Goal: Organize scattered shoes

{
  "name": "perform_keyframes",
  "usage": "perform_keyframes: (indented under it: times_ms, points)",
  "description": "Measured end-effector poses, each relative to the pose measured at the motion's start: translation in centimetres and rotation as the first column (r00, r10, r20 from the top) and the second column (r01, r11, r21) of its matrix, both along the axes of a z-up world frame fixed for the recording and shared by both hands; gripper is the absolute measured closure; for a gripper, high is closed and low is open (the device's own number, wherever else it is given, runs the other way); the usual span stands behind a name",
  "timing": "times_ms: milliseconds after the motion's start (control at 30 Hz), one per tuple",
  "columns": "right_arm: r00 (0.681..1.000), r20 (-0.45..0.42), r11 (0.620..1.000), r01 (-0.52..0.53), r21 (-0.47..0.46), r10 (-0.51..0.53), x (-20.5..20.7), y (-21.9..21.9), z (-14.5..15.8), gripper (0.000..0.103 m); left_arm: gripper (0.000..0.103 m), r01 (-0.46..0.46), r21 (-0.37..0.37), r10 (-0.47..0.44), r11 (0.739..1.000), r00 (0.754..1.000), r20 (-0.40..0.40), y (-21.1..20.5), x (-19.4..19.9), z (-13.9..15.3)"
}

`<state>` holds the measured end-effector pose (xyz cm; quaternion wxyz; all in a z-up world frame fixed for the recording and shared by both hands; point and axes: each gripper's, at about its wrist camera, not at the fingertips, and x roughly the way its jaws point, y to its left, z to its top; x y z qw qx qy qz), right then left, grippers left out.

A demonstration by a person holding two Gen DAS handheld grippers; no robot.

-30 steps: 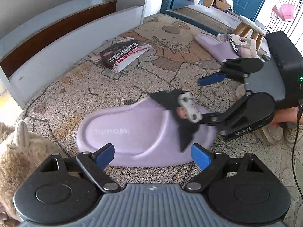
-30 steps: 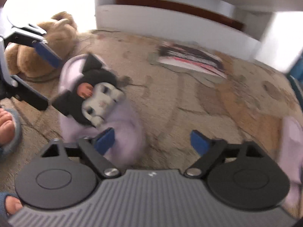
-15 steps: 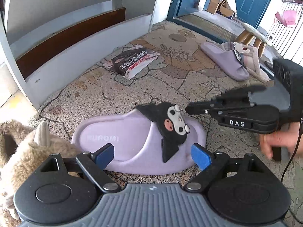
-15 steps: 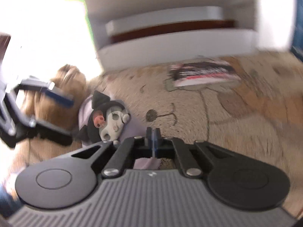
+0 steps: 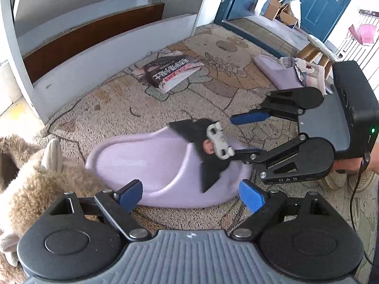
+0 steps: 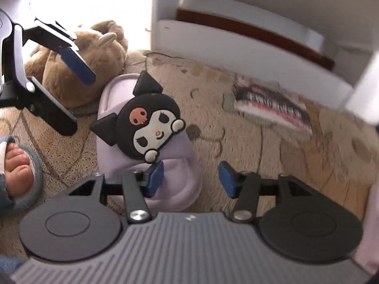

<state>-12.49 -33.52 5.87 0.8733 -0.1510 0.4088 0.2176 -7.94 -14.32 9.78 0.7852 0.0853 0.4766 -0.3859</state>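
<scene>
Slipper [image 5: 151, 168], lilac foam with a black cartoon-character charm [image 6: 146, 127] on its strap, lies flat on the patterned rug [image 5: 132, 99], near the rug's edge beside a brown plush toy [image 5: 30, 189]. The right gripper [image 6: 189, 177] reaches at its toe end. Its jaws have just been opening and now stand partly apart; one blue pad hangs over the toe, the other over bare rug, and neither presses on the foam, so nothing is held. In the left wrist view one of its fingers looks level with the charm and the other hangs in the air above it. The left gripper [image 5: 189, 190] hovers just short of the slipper's long side, jaws wide and empty.

Further out, a second lilac slipper [image 5: 279, 73] rests toward the rug's far edge by a wooden stool [image 5: 317, 49], well apart from the first. A magazine [image 5: 170, 73] lies between them, nearer the white furniture base [image 5: 113, 47]. The person's toes [image 6: 16, 165] show in a blue sandal at the rug's near side.

The step in hand seems to be grasping this slipper to pair it with its mate. A sound grip would likely straddle the toe or strap with both pads, avoiding the charm, which could tear or slip.
</scene>
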Motion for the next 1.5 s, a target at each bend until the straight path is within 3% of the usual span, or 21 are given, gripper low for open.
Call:
perform_keyframes:
  times_ms: [100,133,167,267,367,433,467,500,600,667,733,833,933,1000,1100,1233,1367,1500]
  points:
    - [0.999,-0.029,0.999,-0.021,0.045,0.022,1.1,-0.4,-0.7,0.05,0.012,-0.024,-0.003,0.024,1.0,1.0,-0.004,0.3,0.3,-0.1]
    - [0.999,-0.043,0.997,-0.01,0.072,0.013,1.3,-0.7,-0.7,0.063,0.012,-0.031,-0.004,0.031,1.0,0.999,-0.008,0.4,0.4,-0.1]
    - [0.999,-0.053,0.994,0.013,0.106,-0.008,1.4,-0.9,-0.7,0.067,0.012,-0.036,-0.005,0.036,0.999,0.999,-0.013,0.5,0.5,-0.1]
    - [0.993,-0.059,0.97,0.112,0.214,-0.102,0.5,-1.5,-0.9,0.072,0.012,-0.048,-0.007,0.047,0.999,0.999,-0.012,0.7,0.6,0.0]
    - [0.961,-0.092,0.895,0.275,0.351,-0.259,-1.3,-2.8,-1.7,0.085,0.012,-0.058,-0.008,0.058,0.998,0.998,-0.009,0.9,0.7,0.0]
    - [0.911,-0.12,0.805,0.405,0.434,-0.393,-2.8,-3.8,-2.2,0.097,0.012,-0.058,-0.014,0.058,0.998,0.998,-0.01,0.9,0.8,0.1]
    - [0.891,-0.136,0.766,0.444,0.466,-0.434,-3.2,-4.1,-2.4,0.098,0.012,-0.056,-0.017,0.056,0.998,0.998,-0.01,0.8,0.8,0.1]
    - [0.879,-0.142,0.75,0.465,0.47,-0.456,-3.6,-4.0,-2.4,0.098,0.012,-0.054,-0.02,0.054,0.998,0.998,-0.01,0.8,0.8,0.2]
    - [0.925,-0.06,0.868,0.372,0.329,-0.374,-3.5,-1.9,-1.6,0.086,0.012,-0.041,-0.019,0.041,0.999,0.999,-0.01,0.7,0.8,0.1]
    - [0.961,-0.021,0.934,0.273,0.229,-0.276,-3.1,-0.9,-1.1,0.045,0.009,-0.03,-0.016,0.03,0.999,0.999,-0.023,0.6,0.8,-0.2]
    - [0.982,0.009,0.969,0.184,0.164,-0.188,-2.9,-0.5,-0.8,0.03,0.007,-0.025,-0.02,0.024,0.999,0.999,-0.048,0.2,0.8,-0.7]
    - [0.988,0.005,0.974,0.149,0.169,-0.152,-2.3,-0.7,-0.7,0.03,0.004,-0.013,-0.063,0.01,0.998,0.999,-0.053,-0.6,1.1,-1.2]
    - [0.994,0.004,0.986,0.112,0.126,-0.114,-1.8,0.2,-1.4,0.029,0.003,-0.003,-0.051,0.001,0.999,0.999,-0.034,-2.0,2.1,-2.2]
    - [0.991,-0.014,0.975,0.137,0.175,-0.137,-1.8,0.2,-1.6,0.03,0.004,0.009,-0.054,-0.012,0.999,0.999,-0.046,-2.8,2.9,-2.7]
    - [0.986,-0.031,0.956,0.165,0.244,-0.162,-2.5,0.7,-1.9,0.04,0.008,0.056,-0.153,-0.07,0.987,0.994,-0.086,-3.5,3.4,-2.6]
    - [0.979,-0.021,0.941,0.201,0.271,-0.202,-3.2,1.3,-2.1,0.042,0.01,0.111,-0.127,-0.118,0.986,0.992,-0.053,-4.6,3.0,-2.5]
    - [0.974,-0.01,0.931,0.22,0.291,-0.228,-3.1,2.0,-2.0,0.045,0.012,0.155,-0.146,-0.161,0.977,0.986,-0.031,-4.8,3.1,-1.5]
    - [0.973,0.014,0.927,0.215,0.309,-0.23,-2.5,3.4,-1.4,0.051,0.012,0.128,-0.13,-0.131,0.983,0.991,-0.019,-4.5,3.9,-1.2]
